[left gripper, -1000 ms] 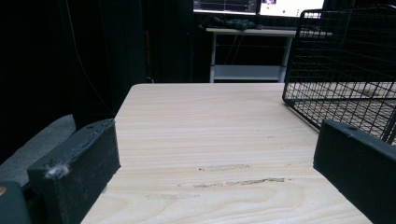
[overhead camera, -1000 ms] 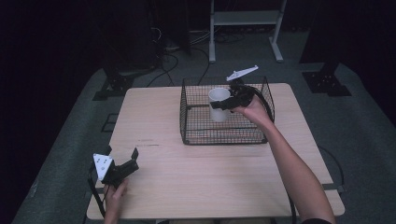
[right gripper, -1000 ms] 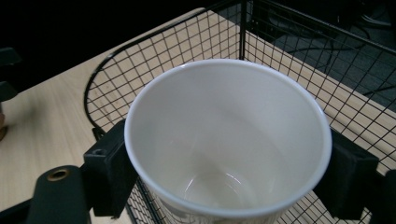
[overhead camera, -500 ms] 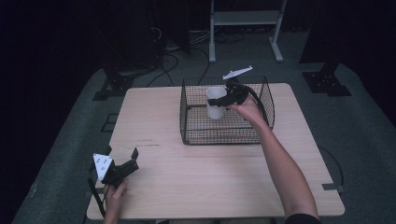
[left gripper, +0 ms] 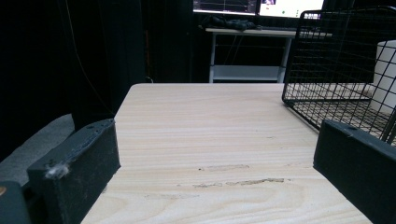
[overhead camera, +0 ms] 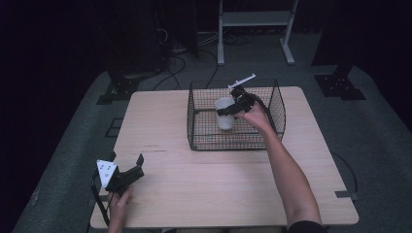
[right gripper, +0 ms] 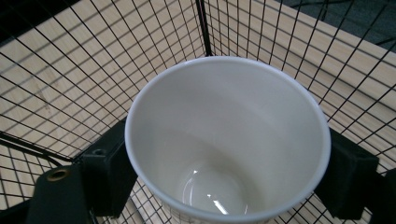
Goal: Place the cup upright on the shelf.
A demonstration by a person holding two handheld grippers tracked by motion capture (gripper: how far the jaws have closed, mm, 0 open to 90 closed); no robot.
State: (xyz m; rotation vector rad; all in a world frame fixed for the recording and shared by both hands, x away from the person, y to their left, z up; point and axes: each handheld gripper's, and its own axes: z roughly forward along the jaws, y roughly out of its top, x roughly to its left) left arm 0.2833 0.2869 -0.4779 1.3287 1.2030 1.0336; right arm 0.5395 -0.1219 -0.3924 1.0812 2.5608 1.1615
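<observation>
Left gripper (overhead camera: 127, 170): It sat low at the near left corner of the table (overhead camera: 160, 121), held by the person's left hand (overhead camera: 119, 201). Its two black jaws were spread wide with nothing between them. It was well apart from the basket, so it looked like it was just waiting.

Table: It was light wood, flat and bare on the left side. A few faint scuff marks showed in the left gripper view.

Wire basket (overhead camera: 199, 121): It was black, with open squares all round and an open top. It stood on the far middle of the table. The open top let a gripper reach in from above.

White cup (overhead camera: 225, 114): It was inside the basket, upright, mouth up and empty. I could not tell if its bottom touched the basket floor or hung a little above it.

Right gripper (overhead camera: 228, 110): Its jaws pinched the cup, one on each side near the rim. That grip probably kept the cup from tipping.

Room: It was dark. Grey floor, black cables and a white metal stand (overhead camera: 255, 19) were behind the table.
</observation>
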